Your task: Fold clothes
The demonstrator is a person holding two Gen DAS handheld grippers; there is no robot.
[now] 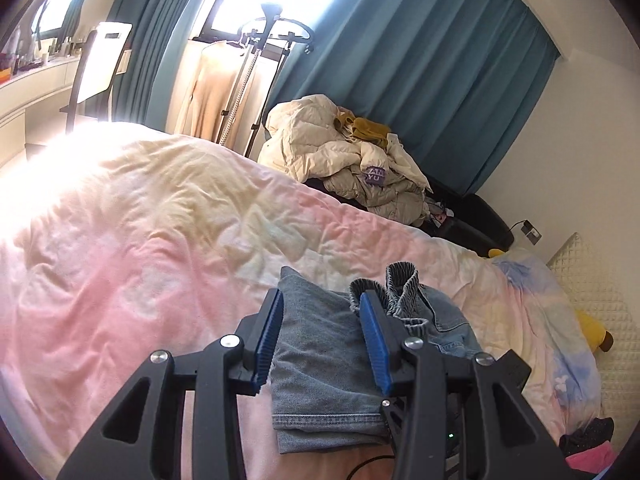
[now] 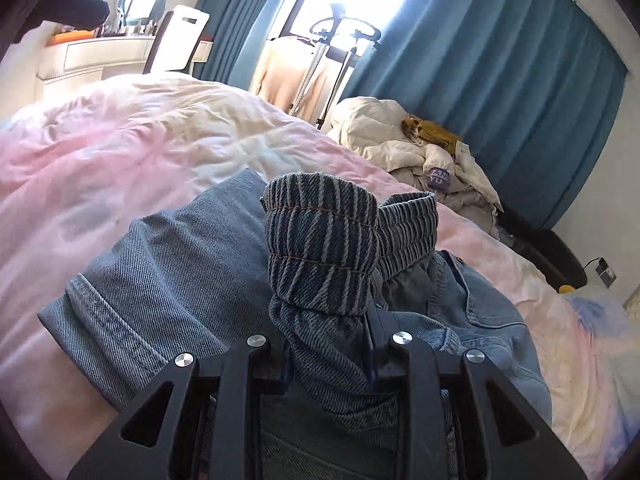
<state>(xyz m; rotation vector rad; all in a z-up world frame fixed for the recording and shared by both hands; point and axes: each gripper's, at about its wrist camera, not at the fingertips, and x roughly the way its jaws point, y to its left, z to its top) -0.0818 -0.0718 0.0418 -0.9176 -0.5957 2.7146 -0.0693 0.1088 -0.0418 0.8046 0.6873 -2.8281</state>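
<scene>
The right gripper (image 2: 326,344) is clamped on the bunched elastic waistband (image 2: 320,248) of the denim jeans (image 2: 160,264), which lie partly folded on the pink duvet (image 2: 120,128). The left gripper (image 1: 320,344) hovers with jaws apart, the folded leg showing between them (contact unclear). Denim looks heavy, soft yet thick; hems and waistband give the surest hold.
</scene>
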